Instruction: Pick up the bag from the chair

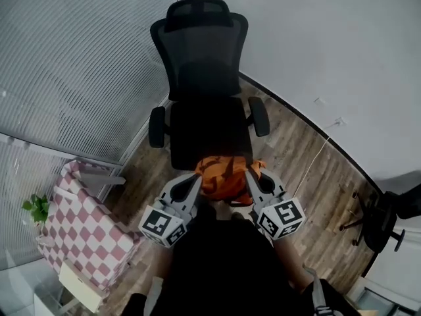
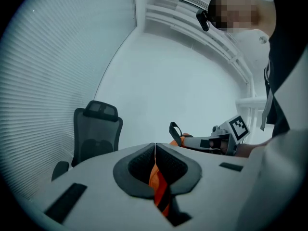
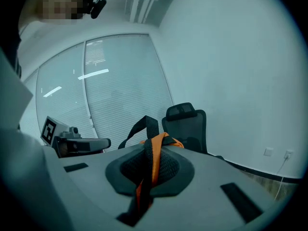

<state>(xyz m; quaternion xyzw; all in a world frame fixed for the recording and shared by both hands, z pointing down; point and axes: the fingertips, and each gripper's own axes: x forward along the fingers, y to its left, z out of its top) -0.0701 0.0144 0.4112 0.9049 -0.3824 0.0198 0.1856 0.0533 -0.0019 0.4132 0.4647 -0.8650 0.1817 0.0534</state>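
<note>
An orange bag (image 1: 222, 175) with black straps hangs between my two grippers, lifted off the black office chair (image 1: 205, 87) and held just in front of its seat edge. My left gripper (image 1: 192, 184) is shut on the bag's orange fabric (image 2: 159, 189) on its left side. My right gripper (image 1: 253, 180) is shut on an orange-and-black strap (image 3: 150, 165) on its right side. A black strap loop (image 3: 140, 125) stands up beyond the right jaws. The chair seat (image 1: 209, 131) is bare.
A pink-and-white checkered stool or box (image 1: 89, 226) stands at the lower left, with a small green plant (image 1: 37, 208) beside it. A white cable (image 1: 314, 160) runs across the wooden floor at right. Another black chair base (image 1: 375, 221) sits at far right. Blinds cover the left wall.
</note>
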